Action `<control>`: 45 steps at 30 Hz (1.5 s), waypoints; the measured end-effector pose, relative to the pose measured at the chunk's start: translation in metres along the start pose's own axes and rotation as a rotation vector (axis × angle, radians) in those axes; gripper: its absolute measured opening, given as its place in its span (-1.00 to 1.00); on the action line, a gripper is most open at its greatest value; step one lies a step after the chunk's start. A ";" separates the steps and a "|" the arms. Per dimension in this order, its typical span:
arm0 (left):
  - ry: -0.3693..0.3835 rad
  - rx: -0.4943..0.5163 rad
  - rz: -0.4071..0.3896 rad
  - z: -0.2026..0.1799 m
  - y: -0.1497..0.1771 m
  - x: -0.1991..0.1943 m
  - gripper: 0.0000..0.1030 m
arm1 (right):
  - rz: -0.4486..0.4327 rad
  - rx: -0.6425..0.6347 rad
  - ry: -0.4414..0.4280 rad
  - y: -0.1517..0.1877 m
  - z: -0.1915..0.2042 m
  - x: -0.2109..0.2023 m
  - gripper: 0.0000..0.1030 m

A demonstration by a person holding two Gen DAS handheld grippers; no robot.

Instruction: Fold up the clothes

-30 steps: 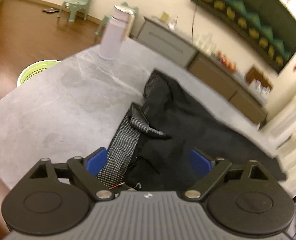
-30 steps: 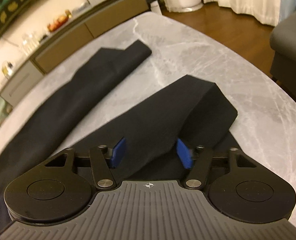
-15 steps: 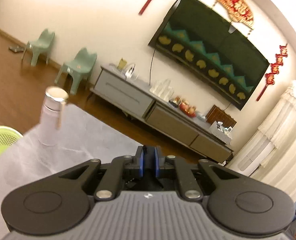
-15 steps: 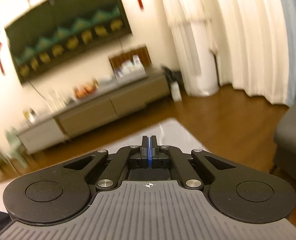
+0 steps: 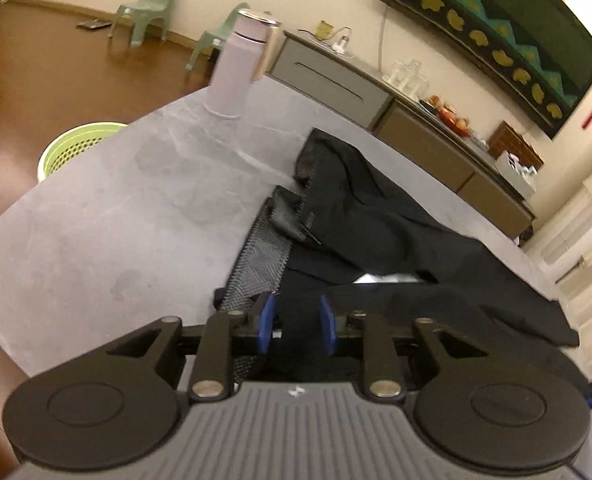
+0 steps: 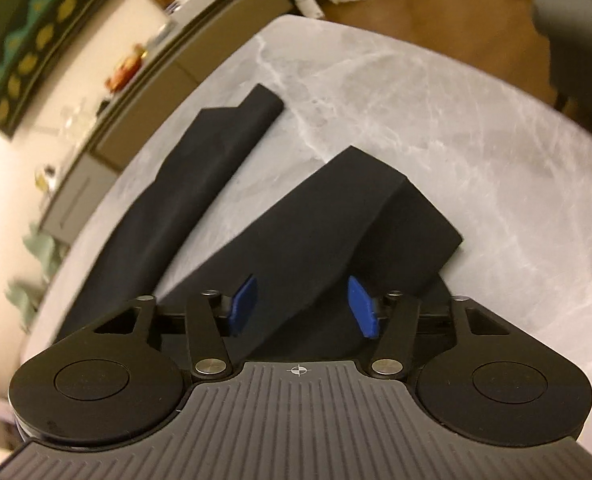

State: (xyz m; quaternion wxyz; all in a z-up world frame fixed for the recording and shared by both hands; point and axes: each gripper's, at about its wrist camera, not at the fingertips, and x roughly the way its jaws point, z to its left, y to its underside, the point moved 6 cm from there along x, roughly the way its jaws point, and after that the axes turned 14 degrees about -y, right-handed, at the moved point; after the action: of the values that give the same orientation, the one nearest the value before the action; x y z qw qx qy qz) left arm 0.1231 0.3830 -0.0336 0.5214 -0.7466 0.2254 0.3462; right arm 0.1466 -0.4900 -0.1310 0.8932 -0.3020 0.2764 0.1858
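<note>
While the grey table (image 5: 95, 216) is bearing the black trousers (image 5: 376, 216) spread ahead of both tongs, the legs (image 6: 199, 184) are lying apart — one folded back just ahead of the right tongs (image 6: 302, 306). Both tongs are standing apart, clamping nothing: the left tongs (image 5: 296, 322) are straddling cloth beside the mesh waistband (image 5: 261, 258). A good fold is calling for pinching matching edges, lifting evenly — keeping layers flat.

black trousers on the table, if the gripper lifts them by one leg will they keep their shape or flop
The black trousers will probably flop: the legs lie limp and creased on the table. The smooth fabric may slip from the open right gripper unless it is pinched firmly. They look light, likely dragging rather than lifting whole.
</note>
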 end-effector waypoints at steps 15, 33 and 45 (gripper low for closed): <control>-0.024 0.104 -0.030 -0.013 0.022 0.006 -0.11 | -0.140 -0.182 0.026 -0.019 0.041 -0.004 -1.00; -0.140 0.616 -0.208 -0.037 0.056 -0.035 0.50 | 0.034 -0.405 0.069 0.020 0.035 -0.056 -0.27; -0.110 1.024 -0.210 -0.080 0.086 0.008 0.68 | 0.334 -1.351 0.138 0.075 0.095 -0.012 0.63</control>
State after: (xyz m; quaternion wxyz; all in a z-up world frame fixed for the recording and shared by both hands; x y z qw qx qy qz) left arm 0.0911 0.2777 -0.0761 0.8626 -0.3954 0.2618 0.1762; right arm 0.1357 -0.3745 -0.0933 0.4498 -0.7559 0.1991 0.4320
